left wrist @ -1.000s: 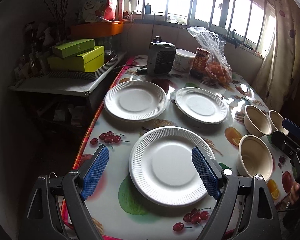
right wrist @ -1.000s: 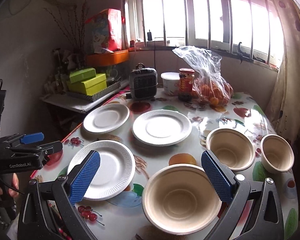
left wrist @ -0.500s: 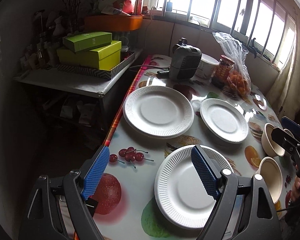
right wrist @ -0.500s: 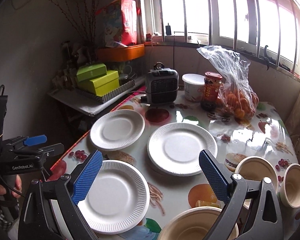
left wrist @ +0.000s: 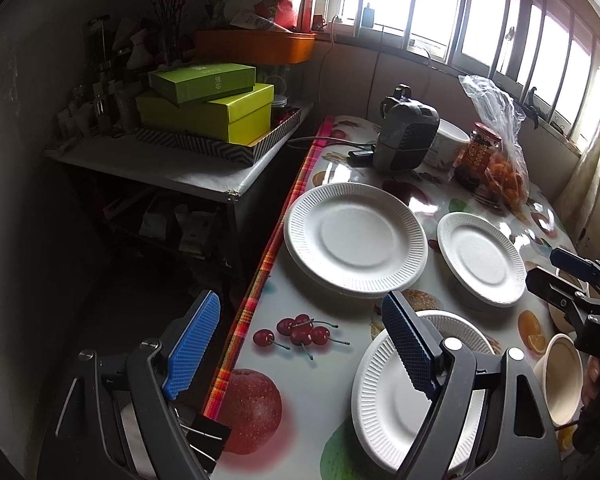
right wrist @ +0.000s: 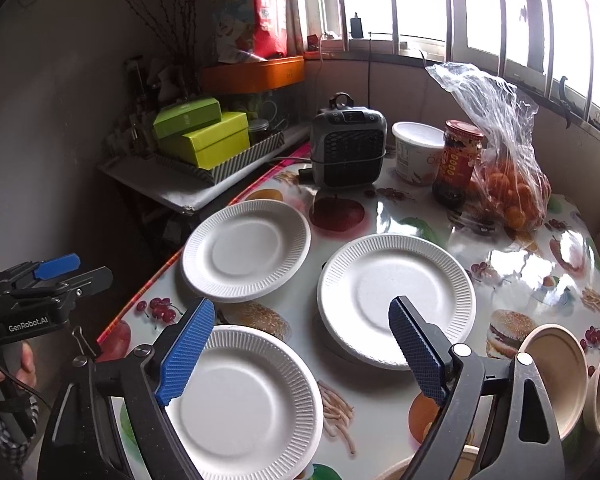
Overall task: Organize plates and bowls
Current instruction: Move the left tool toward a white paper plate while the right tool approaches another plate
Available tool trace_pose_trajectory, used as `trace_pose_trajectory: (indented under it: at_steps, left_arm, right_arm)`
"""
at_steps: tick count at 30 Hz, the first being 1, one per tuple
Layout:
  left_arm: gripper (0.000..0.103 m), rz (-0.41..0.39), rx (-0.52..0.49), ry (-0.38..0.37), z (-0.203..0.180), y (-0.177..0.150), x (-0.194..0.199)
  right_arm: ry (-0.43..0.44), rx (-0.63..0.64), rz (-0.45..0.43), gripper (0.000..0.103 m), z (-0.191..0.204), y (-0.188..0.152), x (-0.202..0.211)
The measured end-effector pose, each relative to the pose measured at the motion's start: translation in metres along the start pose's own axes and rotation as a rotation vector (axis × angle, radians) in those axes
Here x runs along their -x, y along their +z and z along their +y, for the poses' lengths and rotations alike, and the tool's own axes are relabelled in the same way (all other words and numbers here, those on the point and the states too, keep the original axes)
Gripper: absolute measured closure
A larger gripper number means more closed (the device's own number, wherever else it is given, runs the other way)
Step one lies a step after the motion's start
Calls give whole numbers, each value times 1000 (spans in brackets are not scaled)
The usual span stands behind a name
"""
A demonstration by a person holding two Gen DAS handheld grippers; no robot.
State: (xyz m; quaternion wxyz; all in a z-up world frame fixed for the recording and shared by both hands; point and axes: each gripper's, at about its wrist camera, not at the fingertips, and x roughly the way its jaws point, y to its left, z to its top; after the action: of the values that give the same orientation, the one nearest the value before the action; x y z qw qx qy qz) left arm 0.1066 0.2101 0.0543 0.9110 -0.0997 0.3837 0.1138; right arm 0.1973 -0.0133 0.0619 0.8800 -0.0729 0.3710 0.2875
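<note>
Three paper plates [right wrist: 246, 250] lay apart along the table's [right wrist: 540, 280] left edge; both the left hand-held gripper [left wrist: 300, 344] and the closing right hand-held gripper [right wrist: 300, 352] hung empty-jawed, stacking apparently still ahead.

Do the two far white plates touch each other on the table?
Apart. The right wrist view shows bare tablecloth between the left plate and the right plate.

On the tabletop [right wrist: 384, 404], the heater [right wrist: 346, 150] stands at the back. Three paper plates [right wrist: 396, 296] lie before it. The tub [right wrist: 416, 152], jar [right wrist: 458, 160] and fruit bag [right wrist: 508, 184] stand right of the heater; paper bowls [right wrist: 556, 376] sit nearer, right of the plates.
</note>
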Motion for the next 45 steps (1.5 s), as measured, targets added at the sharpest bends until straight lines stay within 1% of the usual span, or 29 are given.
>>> trace_pose_trajectory:
  at_steps: [2, 4, 5, 8, 10, 12, 16, 20, 22, 24, 25, 27, 28, 29, 33, 39, 41, 43, 45]
  left_arm:
    - [21, 0, 6, -15, 2, 2, -3]
    - [25, -1, 13, -27, 3, 6, -6]
    - [28, 5, 17, -32, 5, 7, -9]
    - [32, 24, 29, -32, 7, 11, -19]
    - [32, 34, 27, -27, 8, 13, -26]
    - [32, 35, 27, -5, 10, 15, -32]
    - [32, 59, 37, -8, 15, 22, -48]
    - [32, 81, 55, -28, 23, 32, -67]
    - [32, 114, 83, -47, 28, 36, -79]
    - [33, 129, 90, -61, 30, 38, -88]
    - [36, 135, 89, -57, 31, 38, -92]
    - [42, 157, 92, -72, 32, 39, -101]
    - [51, 169, 99, -79, 33, 39, -105]
    - [54, 179, 97, -86, 33, 39, -109]
    - [54, 191, 78, -88, 32, 39, -118]
    - [54, 222, 62, -80, 35, 40, -131]
    - [54, 229, 63, -83, 36, 41, -135]
    - [54, 236, 84, -101, 38, 43, -140]
    - [54, 236, 87, -101, 39, 44, -142]
  right_arm:
    - [1, -3, 11, 20, -1, 3, -6]
    - [-1, -3, 27, 22, -2, 7, -14]
    - [3, -3, 38, 26, -3, 9, -19]
    - [12, -21, 68, 32, -7, 16, -31]
    - [8, -26, 81, 34, -12, 20, -38]
    - [8, -25, 92, 37, -15, 24, -45]
    - [20, -25, 127, 41, -20, 32, -63]
    - [47, -22, 158, 42, -21, 40, -83]
    - [73, -46, 183, 45, -25, 42, -94]
    - [92, -70, 205, 46, -28, 43, -103]
    - [97, -73, 220, 47, -29, 43, -108]
    - [103, -70, 242, 48, -29, 42, -116]
    - [105, -68, 257, 50, -29, 41, -120]
    - [106, -66, 270, 51, -30, 40, -122]
    - [119, -42, 283, 53, -34, 43, -118]
    - [141, -71, 339, 53, -41, 58, -121]
    - [164, -100, 368, 53, -43, 60, -129]
    - [192, -151, 377, 53, -47, 60, -137]
    - [190, -178, 386, 53, -48, 59, -146]
